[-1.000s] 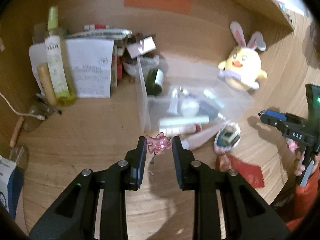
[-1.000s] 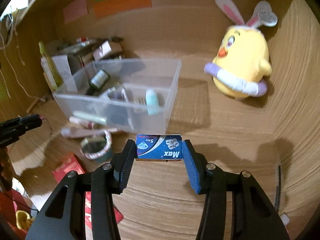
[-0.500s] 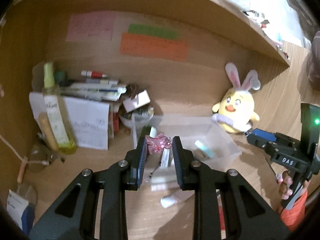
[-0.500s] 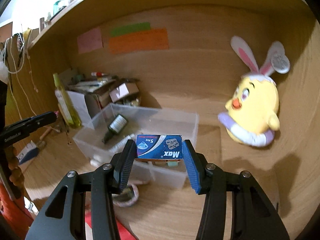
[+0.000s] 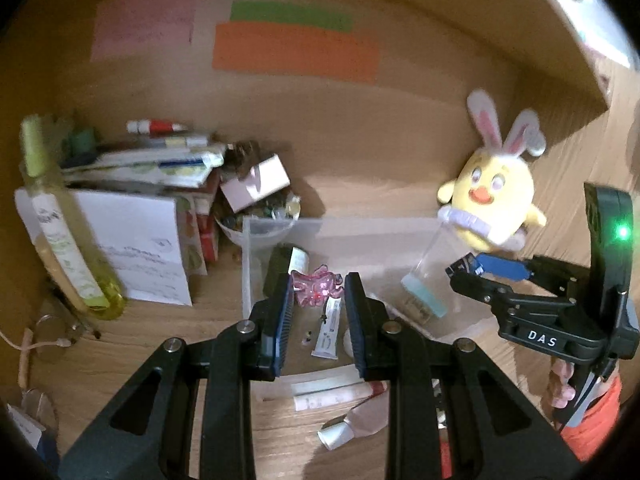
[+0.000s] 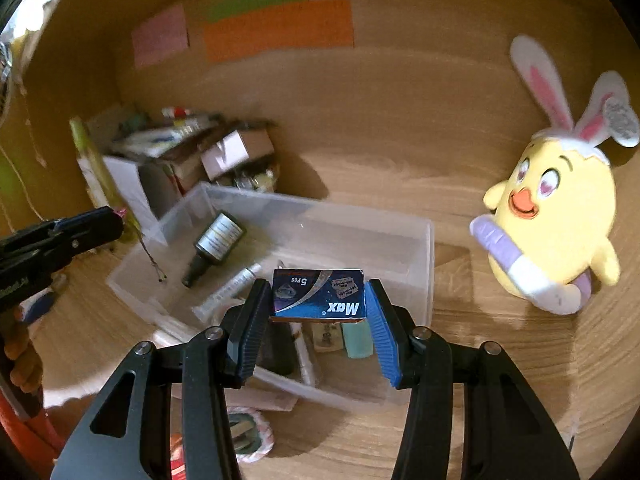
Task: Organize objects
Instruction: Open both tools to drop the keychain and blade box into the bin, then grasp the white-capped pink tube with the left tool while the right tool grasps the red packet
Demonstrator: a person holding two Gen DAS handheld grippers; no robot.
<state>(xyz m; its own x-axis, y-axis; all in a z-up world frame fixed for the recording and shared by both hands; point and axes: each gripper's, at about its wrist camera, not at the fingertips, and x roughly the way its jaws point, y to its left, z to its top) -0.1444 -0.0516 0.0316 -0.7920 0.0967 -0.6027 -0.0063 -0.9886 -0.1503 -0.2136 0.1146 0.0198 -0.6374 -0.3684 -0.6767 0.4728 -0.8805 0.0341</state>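
- So, left gripper [image 5: 317,292] is pinching a small see-through pink plastic charm [image 5: 316,286] right at the fingertips — pads pressed on both sides, held up in the air over the near left end of the clear plastic storage bin [image 5: 360,228].
- Right gripper [image 6: 318,300] is clamped on a small flat blue cardboard box w/ "Max" printed on it [image 6: 319,293], one pad on each short end; it hangs above the bin's near side, toward its right corner.
- Bin sits on the wooden desk [image 6: 460,420], roughly center. Inside: a dark little bottle w/ a silver label [image 6: 216,242] lying on its side, a white tube [image 5: 329,328], a mint-green capped thing [image 6: 357,338], plus other bits too blurry to name.
- Just in front of the bin, on the desk: a pinkish tube w/ a white cap [image 5: 356,420] and a round pouch w/ a pink-white rim [image 6: 248,434].
- Yellow plush chick w/ white bunny ears [image 6: 556,216] stands right of the bin, close but apart.
- Left of the bin — tall pale-green bottle [image 5: 64,224], white paper sheet [image 5: 136,252], a messy pile of pens and small boxes [image 5: 168,156].
- Back wall has pink, green and orange paper notes [image 5: 296,54].
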